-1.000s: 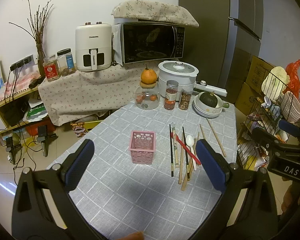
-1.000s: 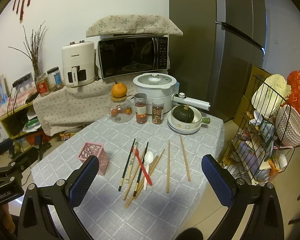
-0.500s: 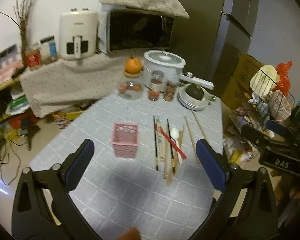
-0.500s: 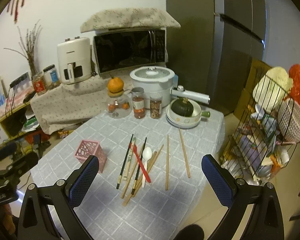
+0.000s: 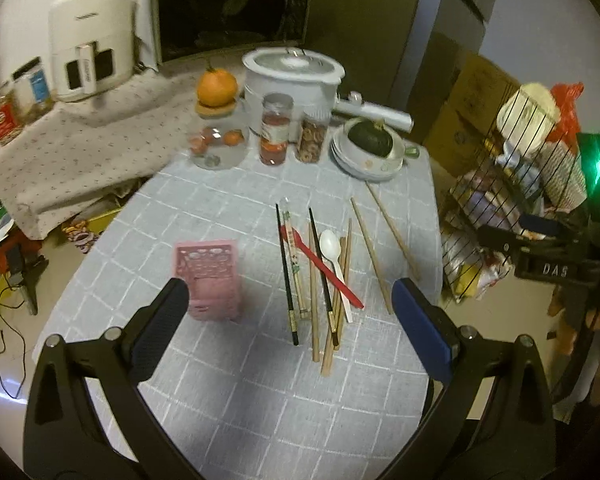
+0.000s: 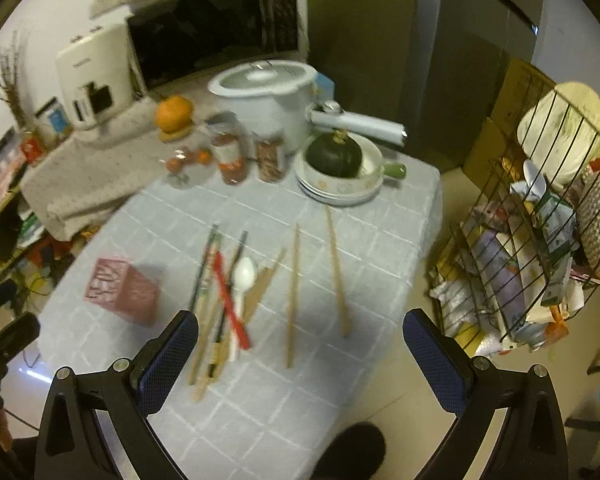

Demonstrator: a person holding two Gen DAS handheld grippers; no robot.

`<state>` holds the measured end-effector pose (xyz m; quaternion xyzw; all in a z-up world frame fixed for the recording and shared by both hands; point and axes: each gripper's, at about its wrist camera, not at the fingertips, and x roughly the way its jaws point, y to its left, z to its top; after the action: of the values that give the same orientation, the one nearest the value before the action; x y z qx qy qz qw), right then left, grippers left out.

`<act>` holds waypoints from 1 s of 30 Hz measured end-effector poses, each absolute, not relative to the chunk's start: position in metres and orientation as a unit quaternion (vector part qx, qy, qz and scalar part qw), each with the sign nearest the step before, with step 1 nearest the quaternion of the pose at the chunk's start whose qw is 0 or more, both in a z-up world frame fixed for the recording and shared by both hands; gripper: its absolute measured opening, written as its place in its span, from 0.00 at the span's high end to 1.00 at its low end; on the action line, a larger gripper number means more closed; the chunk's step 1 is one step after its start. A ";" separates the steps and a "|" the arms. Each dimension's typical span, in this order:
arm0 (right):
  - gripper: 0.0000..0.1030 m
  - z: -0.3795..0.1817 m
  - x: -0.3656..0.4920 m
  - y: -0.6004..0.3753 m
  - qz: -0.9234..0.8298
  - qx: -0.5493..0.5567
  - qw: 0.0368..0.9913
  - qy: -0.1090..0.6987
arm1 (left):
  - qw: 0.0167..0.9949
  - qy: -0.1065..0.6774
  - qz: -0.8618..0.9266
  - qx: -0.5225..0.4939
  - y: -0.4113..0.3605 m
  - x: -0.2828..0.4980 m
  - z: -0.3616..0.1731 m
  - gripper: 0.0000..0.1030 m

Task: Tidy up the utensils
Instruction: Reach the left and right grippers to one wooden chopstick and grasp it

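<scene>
A pink perforated holder [image 5: 210, 280] stands on the grey checked tablecloth [image 5: 228, 392]; it also shows in the right wrist view [image 6: 120, 290]. Beside it lies a loose pile of utensils: black chopsticks [image 5: 286, 272], wooden chopsticks [image 5: 370, 248], a white spoon [image 5: 332, 250] and a red utensil [image 5: 324, 270]. The pile also shows in the right wrist view [image 6: 232, 300], with two wooden sticks [image 6: 336, 276] apart to its right. My left gripper [image 5: 288, 328] is open and empty above the table's near part. My right gripper [image 6: 300, 352] is open and empty over the near edge.
At the table's far end stand a white cooker [image 5: 292, 80], jars [image 5: 276, 128], a glass jar with an orange [image 5: 216, 88] and stacked plates holding a dark squash [image 5: 370, 140]. A wire rack [image 6: 540, 220] stands right of the table. A microwave [image 5: 232, 12] sits behind.
Both grippers have moved forward and lower toward the table, so the utensils and holder look larger. Both stay open and empty.
</scene>
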<state>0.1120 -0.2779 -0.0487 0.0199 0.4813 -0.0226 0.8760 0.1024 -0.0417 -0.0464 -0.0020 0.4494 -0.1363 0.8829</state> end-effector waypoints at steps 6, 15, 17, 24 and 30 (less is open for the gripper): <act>0.01 -0.088 0.148 -0.319 -0.028 0.058 0.851 0.521 | 0.837 0.523 -0.157 -0.030 -0.075 0.158 -0.085 0.24; 0.26 -0.148 0.194 -0.367 -0.014 0.109 0.824 0.556 | 0.797 0.577 -0.171 -0.053 -0.147 0.234 -0.153 0.72; 0.33 -0.156 0.201 -0.373 -0.010 0.113 0.822 0.558 | 0.790 0.584 -0.178 -0.058 -0.161 0.247 -0.167 0.77; 0.34 -0.185 0.224 -0.396 -0.004 0.141 0.816 0.560 | 0.783 0.592 -0.189 -0.028 -0.215 0.283 -0.207 0.84; 0.34 -0.196 0.234 -0.406 0.000 0.151 0.815 0.559 | 0.777 0.609 -0.154 -0.027 -0.228 0.306 -0.235 0.89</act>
<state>0.2341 -0.4060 -0.1955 0.1512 0.5593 -0.0001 0.8150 0.3059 -0.2281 -0.2354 -0.0269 0.6093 -0.1543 0.7774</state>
